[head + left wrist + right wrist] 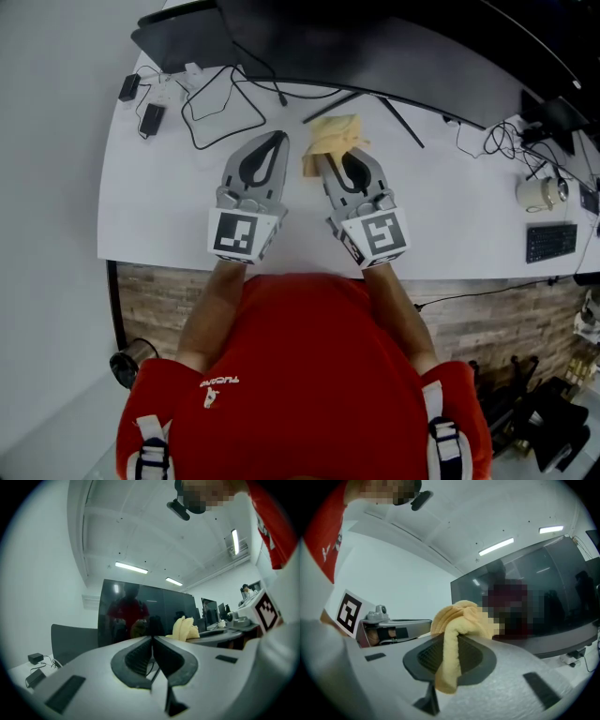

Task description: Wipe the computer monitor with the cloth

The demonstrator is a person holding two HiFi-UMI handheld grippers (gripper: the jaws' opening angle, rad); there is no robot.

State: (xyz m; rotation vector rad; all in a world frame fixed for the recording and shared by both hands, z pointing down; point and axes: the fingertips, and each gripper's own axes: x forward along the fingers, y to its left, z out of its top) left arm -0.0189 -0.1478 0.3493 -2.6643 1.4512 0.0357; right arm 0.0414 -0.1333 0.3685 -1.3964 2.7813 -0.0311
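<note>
A wide dark computer monitor stands along the back of the white desk, its screen facing me. A yellow cloth is bunched at the tips of my right gripper, which is shut on it; the cloth hangs down between the jaws in the right gripper view. My left gripper hovers beside it, shut with nothing in it. From the left gripper view the monitor shows ahead and the cloth to the right. Both grippers are a little short of the screen.
Black cables and small adapters lie on the desk's left part. A white mug and a black keyboard sit at the right end. The monitor's stand legs spread just behind the cloth.
</note>
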